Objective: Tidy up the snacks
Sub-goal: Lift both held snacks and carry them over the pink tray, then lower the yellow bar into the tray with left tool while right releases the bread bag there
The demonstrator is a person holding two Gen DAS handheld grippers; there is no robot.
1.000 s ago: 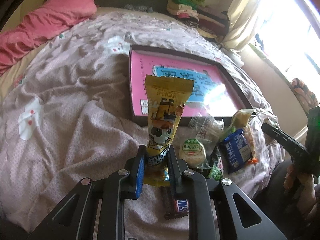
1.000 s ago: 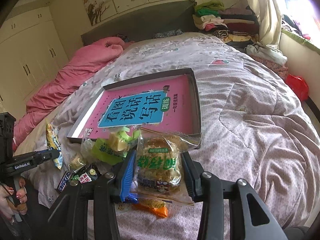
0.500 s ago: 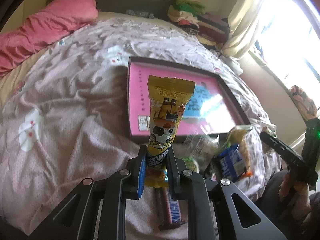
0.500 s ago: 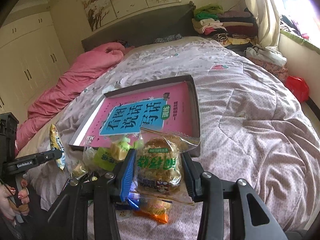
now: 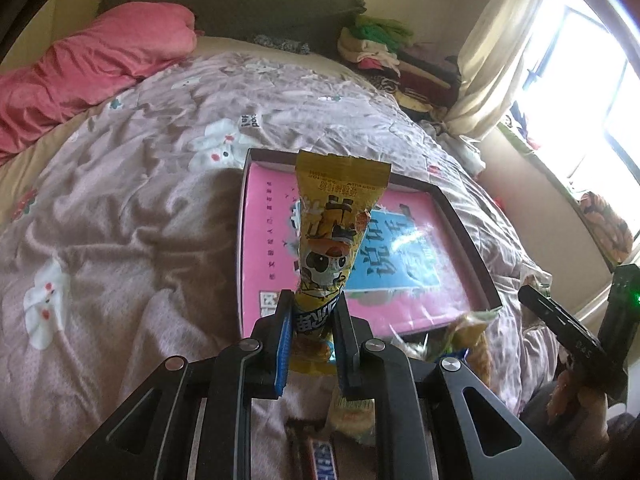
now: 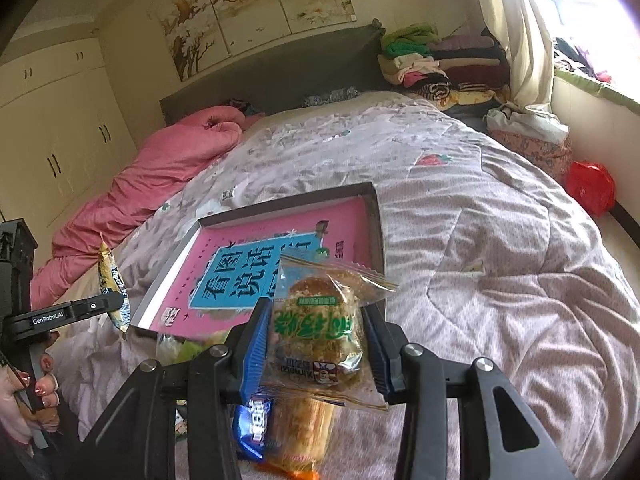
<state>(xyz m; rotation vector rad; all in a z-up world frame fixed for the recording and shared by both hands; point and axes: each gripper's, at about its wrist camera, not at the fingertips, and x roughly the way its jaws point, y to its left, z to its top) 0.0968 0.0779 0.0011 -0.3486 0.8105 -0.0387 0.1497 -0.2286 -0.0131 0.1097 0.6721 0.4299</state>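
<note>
Big bed (image 6: 460, 208) with a dark headboard (image 6: 280, 76) at the far end, cream wardrobes (image 6: 52, 120) on the left, painted wall panels (image 6: 256, 4) above, sunny curtained window (image 5: 580, 80) on the right.

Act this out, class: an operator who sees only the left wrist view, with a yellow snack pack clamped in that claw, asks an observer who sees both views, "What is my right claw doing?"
Observer: The right claw is shut on a clear-wrapped pastry with green lettering.
Operator: Where is it relative to the tray?
Observer: From the right wrist camera, the pastry sits in front of the tray, at its near right corner.
Operator: Is anything beside the bed that I can't see?
Observer: A red bag lies on the floor by the window-side wall.
</note>
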